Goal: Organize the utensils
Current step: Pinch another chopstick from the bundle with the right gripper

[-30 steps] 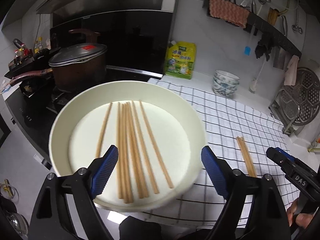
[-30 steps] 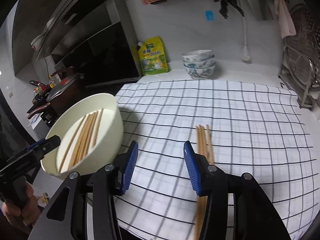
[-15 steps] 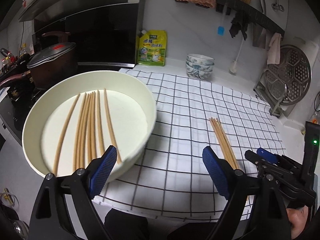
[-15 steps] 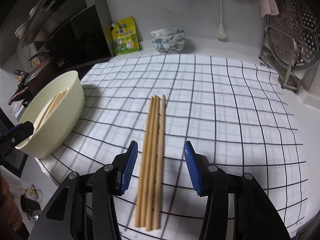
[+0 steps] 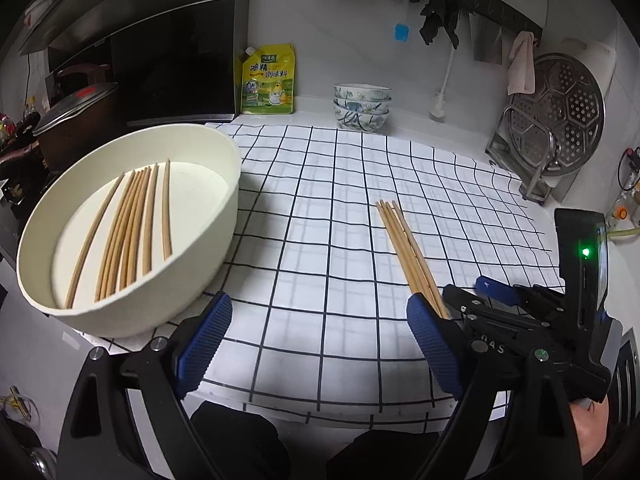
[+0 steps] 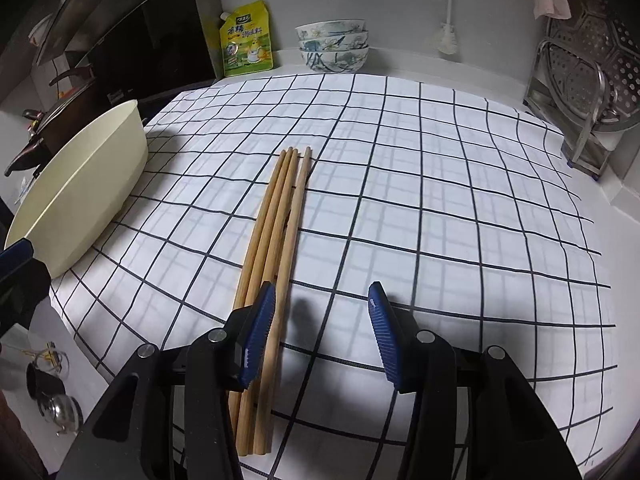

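A cream bowl (image 5: 208, 240) stands at the left on the checked cloth (image 5: 328, 216) and holds several wooden chopsticks (image 5: 128, 224). A small bundle of chopsticks (image 6: 276, 220) lies on the cloth; it also shows in the left wrist view (image 5: 404, 244). My right gripper (image 6: 320, 328) is open, low over the near end of the bundle, with its left finger (image 6: 256, 336) on top of the sticks. My left gripper (image 5: 316, 344) is open and empty over the cloth's front edge, right of the bowl. The bowl also shows in the right wrist view (image 6: 80, 184).
A yellow refill pouch (image 5: 268, 80) and stacked patterned bowls (image 5: 362, 106) stand at the back wall. A steamer rack (image 5: 560, 120) stands at the right. A lidded pot (image 5: 76, 120) sits on the stove at the left. The counter's front edge is close below both grippers.
My left gripper has swung right, away from the bowl, to over the cloth. My right gripper has moved forward and down over the near end of the chopstick bundle.
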A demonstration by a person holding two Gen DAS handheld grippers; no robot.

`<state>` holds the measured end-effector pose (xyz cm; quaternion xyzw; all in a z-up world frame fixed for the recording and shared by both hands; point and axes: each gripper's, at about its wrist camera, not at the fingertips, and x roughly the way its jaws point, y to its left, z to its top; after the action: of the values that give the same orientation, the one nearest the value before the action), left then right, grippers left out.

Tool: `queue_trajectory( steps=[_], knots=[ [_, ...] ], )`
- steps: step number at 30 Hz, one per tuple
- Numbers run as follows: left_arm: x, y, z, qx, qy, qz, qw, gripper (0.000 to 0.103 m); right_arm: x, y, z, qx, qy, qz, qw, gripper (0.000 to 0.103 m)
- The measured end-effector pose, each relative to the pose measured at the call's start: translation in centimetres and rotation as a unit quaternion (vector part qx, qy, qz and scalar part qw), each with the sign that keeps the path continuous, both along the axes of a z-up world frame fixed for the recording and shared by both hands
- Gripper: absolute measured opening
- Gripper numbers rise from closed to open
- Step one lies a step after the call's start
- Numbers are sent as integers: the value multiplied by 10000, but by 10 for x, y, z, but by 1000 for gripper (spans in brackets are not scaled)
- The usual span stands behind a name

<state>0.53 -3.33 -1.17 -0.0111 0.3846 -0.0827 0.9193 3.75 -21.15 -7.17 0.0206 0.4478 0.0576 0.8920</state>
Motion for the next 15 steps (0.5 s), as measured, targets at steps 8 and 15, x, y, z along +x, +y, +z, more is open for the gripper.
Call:
queue_trajectory(
  steps=[8, 15],
  knots=[
    [1, -8, -14, 81, 214, -16, 9997, 88, 2, 6, -8, -179, 25, 101, 9998, 46],
    [4, -19, -24, 166, 309, -52, 9994, 89, 1, 6, -9, -247, 20, 185, 9995, 17]
  ],
)
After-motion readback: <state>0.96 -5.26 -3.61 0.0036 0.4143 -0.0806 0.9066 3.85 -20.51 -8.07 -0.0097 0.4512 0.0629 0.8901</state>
